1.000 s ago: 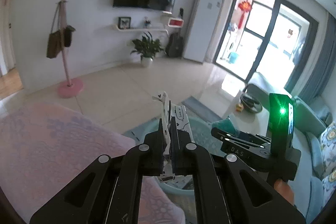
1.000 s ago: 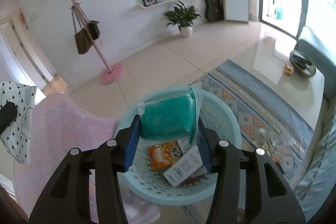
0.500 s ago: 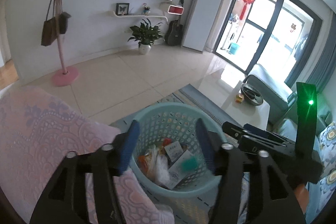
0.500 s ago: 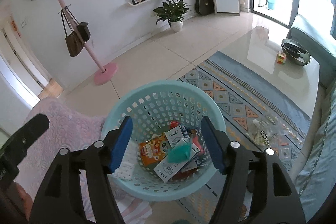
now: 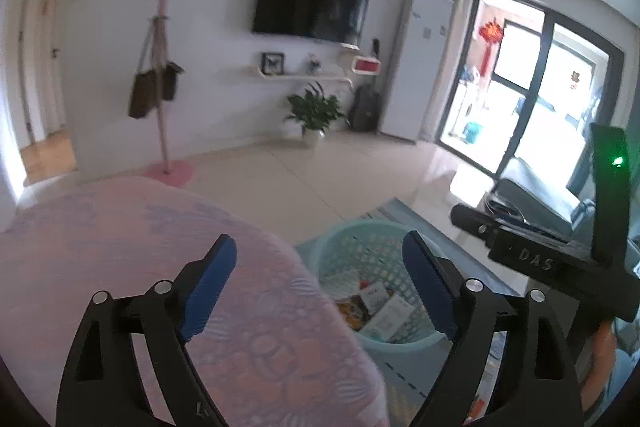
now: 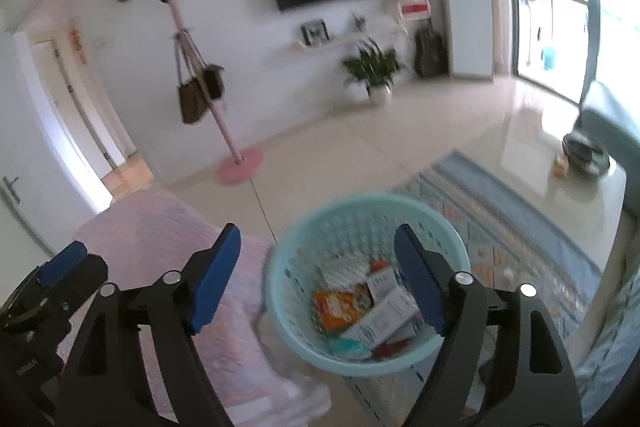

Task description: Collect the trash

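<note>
A light blue plastic basket (image 6: 440,223) stands on the floor beside a pink-covered surface (image 6: 160,227). It holds several pieces of trash: an orange packet (image 6: 336,307), white boxes (image 6: 384,311) and a teal packet (image 6: 348,347). My right gripper (image 6: 318,263) is open and empty above the basket's left rim. My left gripper (image 5: 320,267) is open and empty, over the edge of the pink cover (image 5: 120,227), with the basket (image 5: 360,239) to its right. The right gripper's body (image 5: 560,259) shows at the right of the left wrist view.
A patterned rug (image 6: 520,227) lies under the basket. A glossy coffee table (image 6: 560,187) with a bowl (image 6: 584,151) stands at the right. A pink coat stand (image 6: 236,163), a potted plant (image 6: 376,75) and a TV wall are farther back.
Both grippers let go of their trash, the spotted wrapper and the teal packet, which now lie in the basket. Both grippers opened, pulled back and rose; the left swung over the pink cover.
</note>
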`<move>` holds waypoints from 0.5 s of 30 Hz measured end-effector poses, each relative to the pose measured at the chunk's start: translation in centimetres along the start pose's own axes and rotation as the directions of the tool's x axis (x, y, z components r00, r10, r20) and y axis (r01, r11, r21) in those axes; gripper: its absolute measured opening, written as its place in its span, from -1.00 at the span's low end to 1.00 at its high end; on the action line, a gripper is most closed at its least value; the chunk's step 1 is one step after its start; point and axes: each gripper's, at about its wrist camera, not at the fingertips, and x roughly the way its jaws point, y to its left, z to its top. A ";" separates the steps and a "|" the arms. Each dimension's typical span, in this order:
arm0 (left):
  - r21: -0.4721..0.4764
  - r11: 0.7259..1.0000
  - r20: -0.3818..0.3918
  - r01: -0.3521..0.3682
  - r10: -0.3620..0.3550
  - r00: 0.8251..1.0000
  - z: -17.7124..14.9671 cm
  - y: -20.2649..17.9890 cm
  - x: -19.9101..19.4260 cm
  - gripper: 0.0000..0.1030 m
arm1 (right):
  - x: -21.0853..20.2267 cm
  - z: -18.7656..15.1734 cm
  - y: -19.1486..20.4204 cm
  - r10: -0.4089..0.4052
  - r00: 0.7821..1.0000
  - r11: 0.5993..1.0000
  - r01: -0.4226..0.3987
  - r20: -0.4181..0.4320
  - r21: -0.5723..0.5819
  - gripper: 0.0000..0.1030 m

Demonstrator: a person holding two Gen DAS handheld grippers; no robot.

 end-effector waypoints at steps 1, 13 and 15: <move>0.000 1.000 0.011 -0.010 0.010 1.000 -0.1 0.2 -0.6 0.63 | -0.7 0.0 0.7 0.004 1.000 1.000 -0.003 0.025 -0.015 0.55; -0.002 0.984 0.065 -0.179 0.179 0.982 -5.9 4.5 -5.7 0.71 | -6.1 -4.0 4.9 0.011 0.973 0.998 0.005 0.231 -0.067 0.56; -0.018 0.976 0.091 -0.216 0.216 0.972 -6.6 5.2 -5.8 0.71 | -6.4 -4.6 5.1 0.002 0.970 0.997 0.015 0.244 -0.069 0.56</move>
